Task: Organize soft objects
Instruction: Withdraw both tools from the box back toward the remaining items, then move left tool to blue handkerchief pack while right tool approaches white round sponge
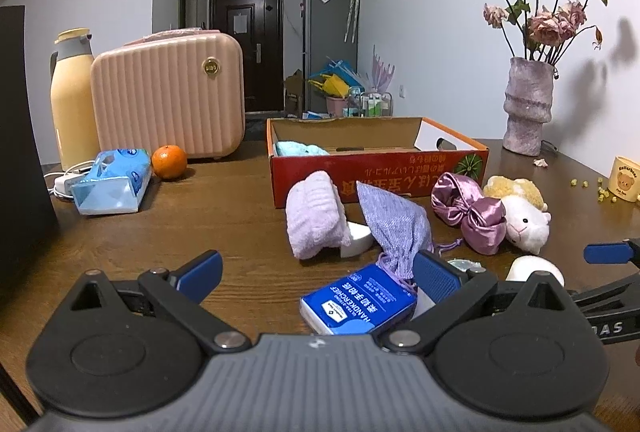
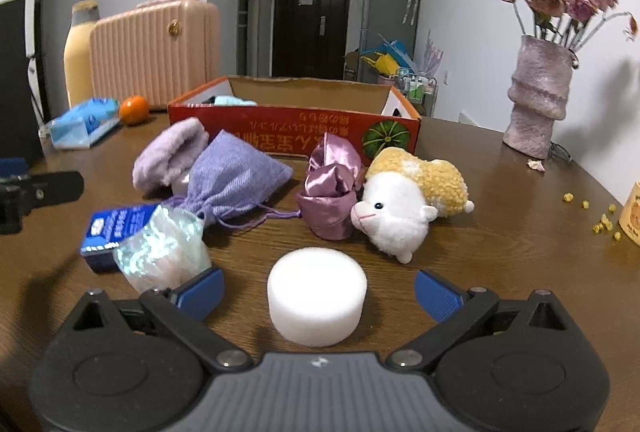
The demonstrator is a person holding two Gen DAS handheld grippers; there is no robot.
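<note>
The left gripper (image 1: 316, 272) is hovering wide open over the handkerchief pack (image 1: 358, 302). Rightward, the right gripper (image 2: 318, 290) is gaping around the white sponge (image 2: 317, 297). Only a blue cloth (image 1: 298, 149) is lying in the far box (image 1: 380, 168); most soft items are waiting outside.

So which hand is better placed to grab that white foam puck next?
The right gripper. The white foam puck sits on the table right between its open fingers, ready for closing. The left gripper is also open, but faces the blue handkerchief pack, with the puck off to its right.
</note>
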